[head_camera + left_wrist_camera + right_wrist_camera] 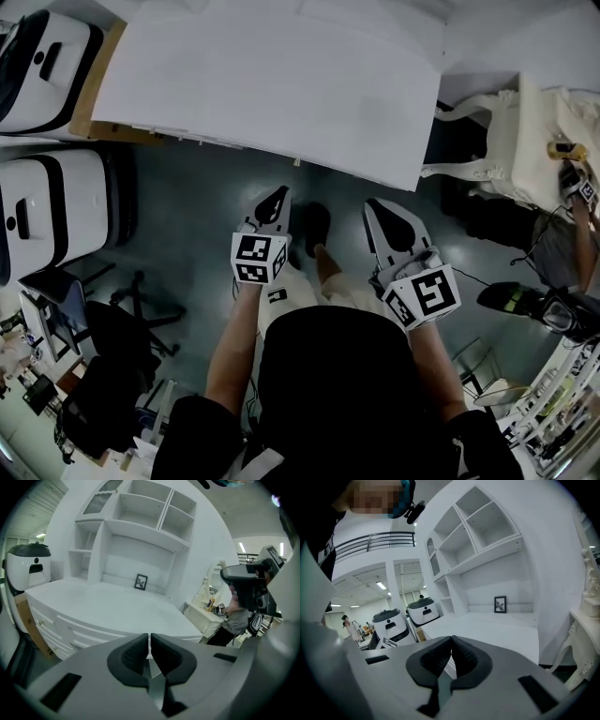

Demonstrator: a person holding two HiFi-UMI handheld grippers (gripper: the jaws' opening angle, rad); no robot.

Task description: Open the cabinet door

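The white cabinet (pixel 281 84) stands in front of me, its flat top filling the upper head view. Its front with doors and drawers (pixel 54 627) shows at the lower left of the left gripper view, below open shelves (pixel 140 513). My left gripper (pixel 275 202) hangs a short way in front of the cabinet's front edge, shut with nothing between its pads (pixel 133 656). My right gripper (pixel 378 211) hangs beside it at about the same distance, also shut and empty, pads (pixel 464 656) meeting at the tip. Neither touches the cabinet.
A small framed picture (pixel 141 581) stands at the back of the countertop. Two white robot bodies (pixel 52 202) stand left of the cabinet, with a dark office chair (pixel 122 328) nearer me. An ornate white table (pixel 534 141) and another person (pixel 562 234) are at the right.
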